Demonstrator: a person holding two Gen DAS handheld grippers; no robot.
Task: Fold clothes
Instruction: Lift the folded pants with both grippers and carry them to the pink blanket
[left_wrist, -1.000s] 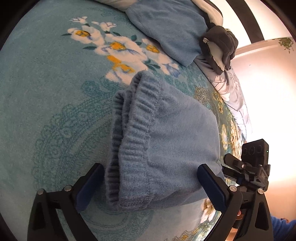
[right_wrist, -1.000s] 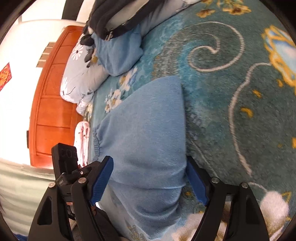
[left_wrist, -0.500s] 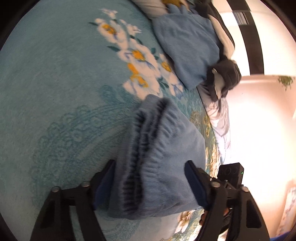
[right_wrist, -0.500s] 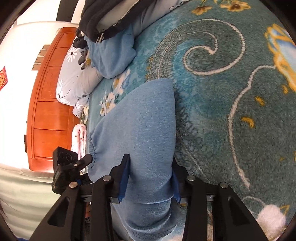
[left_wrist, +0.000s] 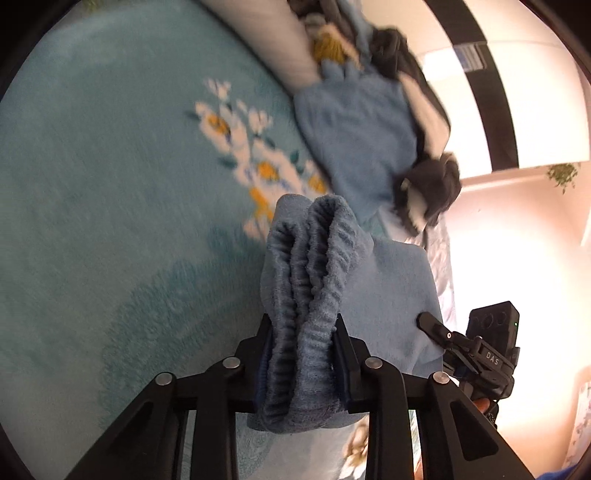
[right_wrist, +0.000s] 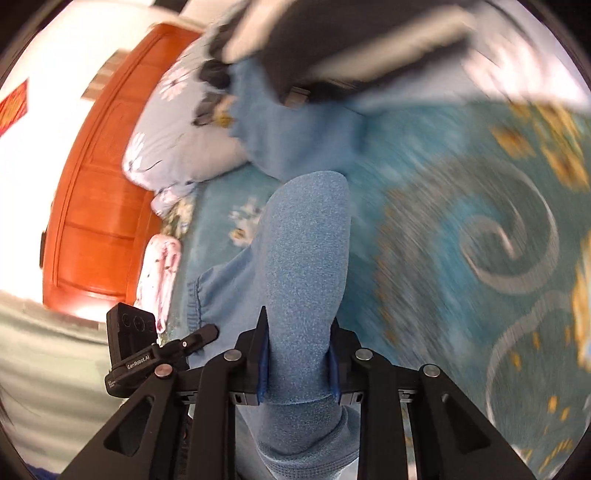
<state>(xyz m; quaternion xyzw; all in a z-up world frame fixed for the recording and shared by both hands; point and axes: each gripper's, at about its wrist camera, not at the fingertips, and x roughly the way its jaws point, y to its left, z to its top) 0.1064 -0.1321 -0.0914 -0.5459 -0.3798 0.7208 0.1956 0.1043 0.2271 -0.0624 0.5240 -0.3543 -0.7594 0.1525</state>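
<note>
The ribbed waistband of a pair of light blue fleece trousers (left_wrist: 314, 280) is clamped between the fingers of the left gripper (left_wrist: 303, 363), the gathered elastic bunched into several upright folds between the two pads. The rest of the garment is seen spreading to the right of that grip, above a teal floral blanket (left_wrist: 110, 192) that covers the bed.

In the right wrist view, another part of the same trousers (right_wrist: 306, 258) is pinched between the closed fingers of the right gripper (right_wrist: 298, 363); the cloth is drawn into a narrow smooth ridge running away from the jaws, and a hemmed edge is seen hanging below them. The gathered waistband is visible to the left of this ridge, beside the other gripper's camera unit (right_wrist: 131, 341).

Further back on the blanket, a second light blue garment (left_wrist: 362, 125) is seen lying partly under a dark grey and white jacket (left_wrist: 424, 92). A floral pillow (right_wrist: 177, 136) is set against an orange wooden headboard (right_wrist: 99, 177). Much of the background is blurred.
</note>
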